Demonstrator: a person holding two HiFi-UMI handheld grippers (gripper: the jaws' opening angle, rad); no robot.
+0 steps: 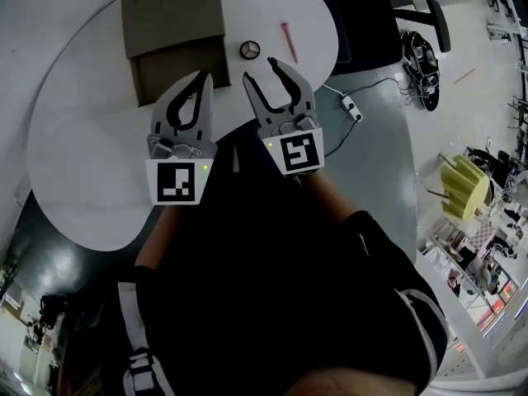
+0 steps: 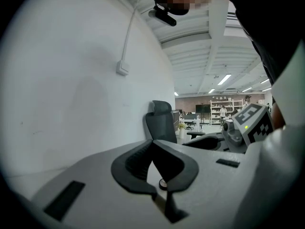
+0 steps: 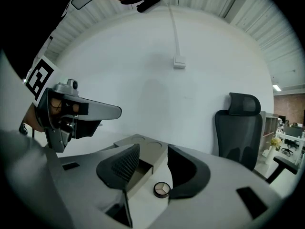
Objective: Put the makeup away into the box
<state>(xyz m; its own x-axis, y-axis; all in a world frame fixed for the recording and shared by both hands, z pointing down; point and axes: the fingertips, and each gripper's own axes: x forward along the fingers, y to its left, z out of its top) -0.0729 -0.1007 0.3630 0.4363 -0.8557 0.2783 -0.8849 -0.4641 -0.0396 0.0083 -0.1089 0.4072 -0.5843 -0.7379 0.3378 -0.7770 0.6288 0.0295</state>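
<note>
Held both grippers just short of the box (image 1: 173, 7), with the makeup out on the table (image 1: 82, 139).

Noted wide bare tabletop left of the box and near the grippers, the wall (image 3: 143, 80) close behind the box, and the curved right table edge just beside the pink stick (image 1: 288, 40), with a black chair (image 3: 238, 128) past that edge. Found the stick lying flat, long axis running far-to-near, tapered end toward the person. Found the round compact (image 1: 250, 49) flat between stick and drawer (image 1: 177, 68), touching neither. Saw the drawer pulled out toward the person, inside too dim to read the contents. Read the left gripper (image 1: 204, 77) as tips together on nothing and the right gripper (image 1: 260, 68) as spread wide, compact just ahead of its tips, pads off it.
</note>
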